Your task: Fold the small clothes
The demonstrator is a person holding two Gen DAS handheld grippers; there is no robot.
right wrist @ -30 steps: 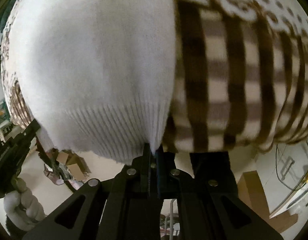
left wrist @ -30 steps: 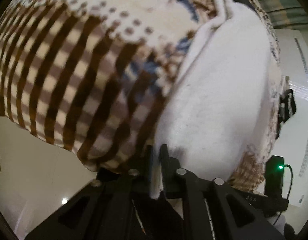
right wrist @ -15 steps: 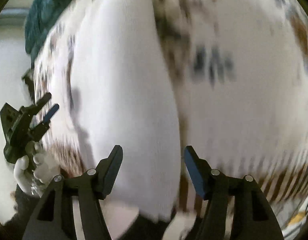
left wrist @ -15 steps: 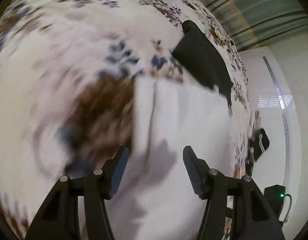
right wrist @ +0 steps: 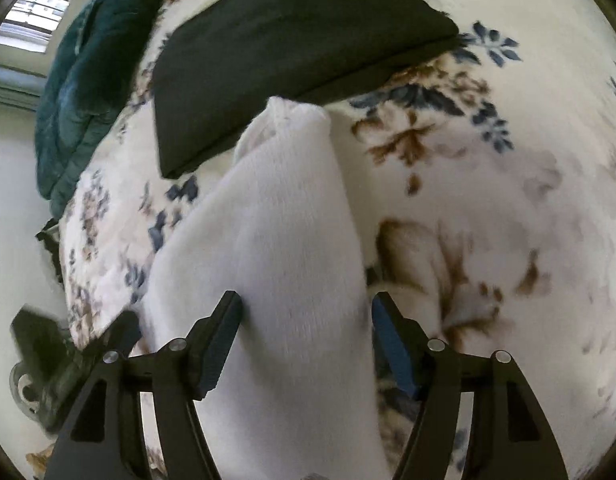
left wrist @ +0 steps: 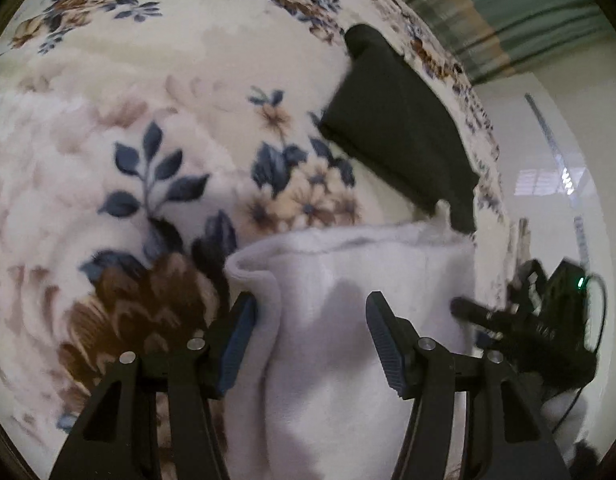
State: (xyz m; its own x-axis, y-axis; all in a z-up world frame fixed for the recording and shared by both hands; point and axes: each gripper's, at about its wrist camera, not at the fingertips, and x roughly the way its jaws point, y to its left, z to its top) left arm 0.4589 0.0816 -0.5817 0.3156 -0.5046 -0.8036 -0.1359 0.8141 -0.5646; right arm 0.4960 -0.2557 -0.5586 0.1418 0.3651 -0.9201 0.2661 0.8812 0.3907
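A white knit garment point(left wrist: 347, 280) lies folded on the floral blanket point(left wrist: 148, 120). In the left wrist view my left gripper point(left wrist: 311, 304) stands open over its near end; the cloth lies loose between the fingers, and the left pad brushes a rolled edge. In the right wrist view the same garment point(right wrist: 276, 220) runs away from my right gripper point(right wrist: 308, 300), whose jaws are opening, with the cloth between them and not pinched. Each view shows the other gripper as a blur: the right one point(left wrist: 479, 320), the left one point(right wrist: 68, 352).
A folded black garment point(left wrist: 395, 128) lies on the blanket just past the white one, large at the top of the right wrist view point(right wrist: 292, 40). A dark green quilted cover point(right wrist: 80, 80) sits at the bed's far left. The pale floor point(left wrist: 547, 160) lies beyond the bed's edge.
A second ago both grippers were shut on the white garment and held it up. Both have since opened and let go, and the garment now lies folded on the blanket.
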